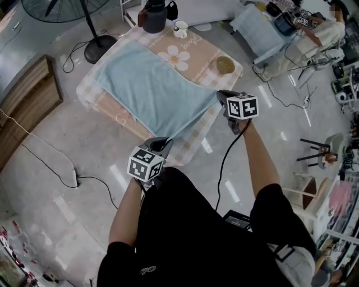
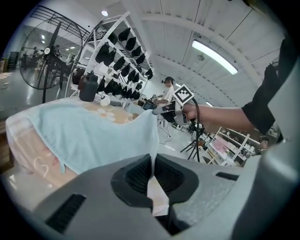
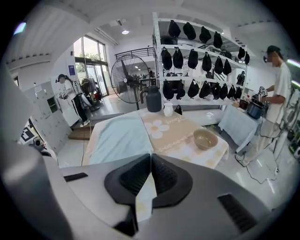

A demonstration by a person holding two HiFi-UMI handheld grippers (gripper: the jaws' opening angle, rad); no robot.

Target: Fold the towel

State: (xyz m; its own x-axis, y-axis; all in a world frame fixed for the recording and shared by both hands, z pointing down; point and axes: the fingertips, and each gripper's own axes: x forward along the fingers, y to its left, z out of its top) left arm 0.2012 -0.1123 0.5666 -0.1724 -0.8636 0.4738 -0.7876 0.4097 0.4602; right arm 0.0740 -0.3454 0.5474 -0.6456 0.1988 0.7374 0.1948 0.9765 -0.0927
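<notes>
Low table (image 1: 231, 77) under checked cloth, big white flower print (image 1: 174, 57) on beige part. Tan bowl (image 1: 225, 65) near right corner. White mug (image 1: 180, 28) and dark jug (image 1: 153, 17) at far edge, mug just right of jug. Floor fan (image 1: 100, 48) off far left corner, round base on floor, cable trailing away. Wooden cabinet thing (image 1: 28, 106) at far left. White power strip (image 1: 74, 178) on floor, cord running to it. Rack of black caps (image 3: 197, 56) behind table. Person (image 1: 325, 33) at second table (image 1: 255, 28) with blue cloth, far right.
</notes>
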